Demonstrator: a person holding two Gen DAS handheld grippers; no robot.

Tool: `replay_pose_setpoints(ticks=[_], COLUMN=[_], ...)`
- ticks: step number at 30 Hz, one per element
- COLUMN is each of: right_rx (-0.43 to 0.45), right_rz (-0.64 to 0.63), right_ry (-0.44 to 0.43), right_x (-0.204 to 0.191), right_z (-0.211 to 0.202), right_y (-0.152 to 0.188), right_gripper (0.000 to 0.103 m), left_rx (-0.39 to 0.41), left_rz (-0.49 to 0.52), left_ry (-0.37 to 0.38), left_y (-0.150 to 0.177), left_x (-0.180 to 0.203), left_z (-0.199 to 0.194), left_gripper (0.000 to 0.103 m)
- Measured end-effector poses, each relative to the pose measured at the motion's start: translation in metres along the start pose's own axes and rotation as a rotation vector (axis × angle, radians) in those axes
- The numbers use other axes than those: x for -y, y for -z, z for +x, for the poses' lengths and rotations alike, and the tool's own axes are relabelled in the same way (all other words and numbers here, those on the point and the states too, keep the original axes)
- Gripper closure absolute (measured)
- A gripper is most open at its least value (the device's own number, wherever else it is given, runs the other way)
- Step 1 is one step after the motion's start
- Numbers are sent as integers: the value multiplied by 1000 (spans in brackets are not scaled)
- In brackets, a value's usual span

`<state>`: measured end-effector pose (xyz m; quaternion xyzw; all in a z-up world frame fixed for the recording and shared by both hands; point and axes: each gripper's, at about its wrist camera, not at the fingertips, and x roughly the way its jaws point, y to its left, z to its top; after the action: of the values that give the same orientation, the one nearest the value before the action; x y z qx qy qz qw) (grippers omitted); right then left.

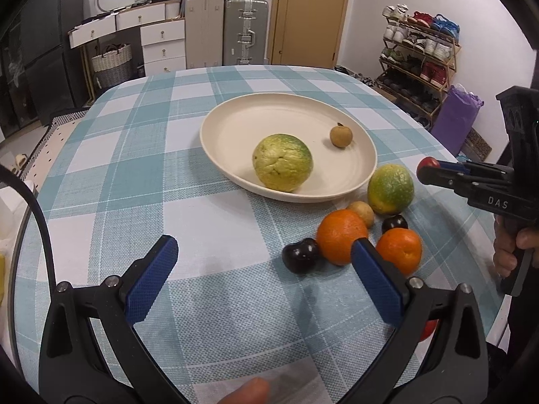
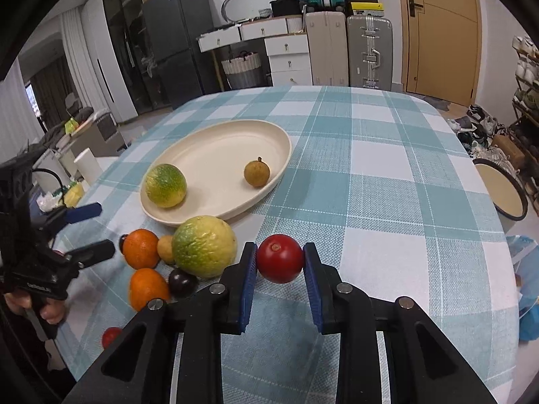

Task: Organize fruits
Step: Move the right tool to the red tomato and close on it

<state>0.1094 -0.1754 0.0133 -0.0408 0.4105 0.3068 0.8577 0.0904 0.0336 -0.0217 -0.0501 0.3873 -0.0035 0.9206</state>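
A cream oval plate [image 1: 235, 124] [image 2: 215, 148] holds a green-yellow citrus [image 1: 282, 162] [image 2: 165, 185] and a small brown longan [image 1: 341, 136] [image 2: 257, 174]. On the cloth beside it lie another green-yellow citrus [image 1: 390, 188] [image 2: 203, 246], two oranges [image 1: 340, 235] [image 1: 399, 250], two dark plums [image 1: 299, 255] [image 1: 394, 223] and a small tan fruit [image 1: 362, 213]. My right gripper [image 2: 279, 259] is shut on a red tomato [image 2: 280, 258] [image 1: 427, 163], held above the cloth near the plate. My left gripper [image 1: 264, 256] is open and empty, just left of the loose fruit.
The table has a teal checked cloth [image 1: 134, 168]. Another red fruit [image 2: 111, 336] lies near the front edge. A round stool [image 2: 498, 188] stands right of the table. Suitcases, drawers, a door and a shoe rack are behind.
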Motion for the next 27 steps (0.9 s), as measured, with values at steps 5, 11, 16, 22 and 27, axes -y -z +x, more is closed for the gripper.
replay_pose_setpoints(ticks=[5,11,16,22,27], right_rx=[3,10,-15,-4,-53], right_rz=[-14,-13,-14,20,-9], right_ry=[-2,-10,4,-24,-17], right_x=[-5,-5,-2,7,-3], right_z=[-5,-9,-6,-24,-10], right_y=[1,1,4,21,25], right_gripper=[75,75,75,60,58], left_rx=[-10,-13,-39,-42,-57], left_rz=[39,112,130,162,159], left_ry=[-2,11,43,49,68], left_y=[-1,-4,-9,-10,-10], left_x=[10,23,31,39,37], left_z=[2,6,14,21,24], left_gripper=[1,5,12,16,20])
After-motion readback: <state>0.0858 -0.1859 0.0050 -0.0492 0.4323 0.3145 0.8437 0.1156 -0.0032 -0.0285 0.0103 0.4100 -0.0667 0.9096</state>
